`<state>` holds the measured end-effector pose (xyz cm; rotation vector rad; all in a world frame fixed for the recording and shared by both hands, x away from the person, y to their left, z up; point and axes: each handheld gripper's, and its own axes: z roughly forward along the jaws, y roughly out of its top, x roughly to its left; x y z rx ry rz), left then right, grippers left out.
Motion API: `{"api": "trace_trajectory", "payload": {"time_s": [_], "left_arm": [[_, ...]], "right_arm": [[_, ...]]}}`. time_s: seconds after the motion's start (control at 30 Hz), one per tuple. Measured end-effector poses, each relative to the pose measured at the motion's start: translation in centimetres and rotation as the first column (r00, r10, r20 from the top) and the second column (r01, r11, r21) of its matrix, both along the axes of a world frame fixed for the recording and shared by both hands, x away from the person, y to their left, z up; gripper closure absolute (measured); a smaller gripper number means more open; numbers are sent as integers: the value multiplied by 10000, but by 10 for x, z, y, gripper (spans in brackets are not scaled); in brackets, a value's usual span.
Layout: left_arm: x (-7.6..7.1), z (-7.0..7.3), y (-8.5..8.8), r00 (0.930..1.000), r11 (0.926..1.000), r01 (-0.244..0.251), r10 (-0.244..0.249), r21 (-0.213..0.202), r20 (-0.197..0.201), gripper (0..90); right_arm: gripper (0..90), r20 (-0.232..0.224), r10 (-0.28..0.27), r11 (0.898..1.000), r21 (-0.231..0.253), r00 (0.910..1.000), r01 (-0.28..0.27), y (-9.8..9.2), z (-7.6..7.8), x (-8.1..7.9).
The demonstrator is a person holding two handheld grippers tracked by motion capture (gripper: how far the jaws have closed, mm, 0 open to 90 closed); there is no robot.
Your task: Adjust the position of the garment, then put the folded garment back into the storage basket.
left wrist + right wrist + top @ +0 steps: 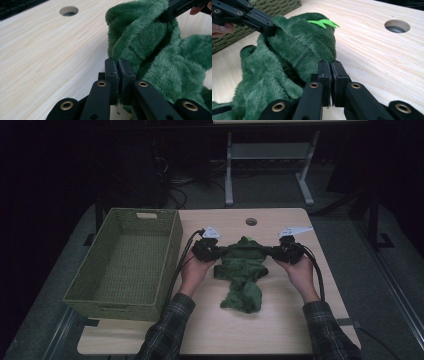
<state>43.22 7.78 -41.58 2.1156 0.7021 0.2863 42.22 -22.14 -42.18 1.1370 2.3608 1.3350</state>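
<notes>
Garment (242, 270) hangs lengthwise toward the person, pinched by both hand-held grippers

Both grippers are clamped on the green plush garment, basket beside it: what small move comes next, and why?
Probably lift together: the left gripper and right gripper are shut on opposite sides of the green plush garment, whose lower part rests on the table; the wicker basket is beside it.

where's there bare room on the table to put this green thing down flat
Bare wood lies along the near edge of the table, in front of the green plush garment, and at the far edge around the round hole. The left side is taken up by the green woven basket, itself empty.
</notes>
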Motion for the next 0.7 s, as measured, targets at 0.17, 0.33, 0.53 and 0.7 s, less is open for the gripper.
{"api": "trace_trajectory", "payload": {"time_s": [0.17, 0.33, 0.53, 0.7], "left_arm": [[-8, 3, 1, 9999, 9998, 145, -143, -126, 94, 868], [-22, 9, 0, 9988, 9990, 348, -338, -291, 349, 868], [-42, 15, 3, 9964, 9972, 579, -547, -483, 655, 867], [-53, 18, 4, 9943, 9953, 744, -693, -617, 813, 867]], "right_arm": [[871, 138, 60, 9999, 133, 9999, -62, -2, 4, -8], [871, 492, 294, 9990, 318, 9984, -310, -4, 12, -23], [870, 767, 610, 9973, 362, 9952, -639, -4, 16, -44], [870, 880, 780, 9958, 415, 9931, -819, -4, 18, -59]]}}
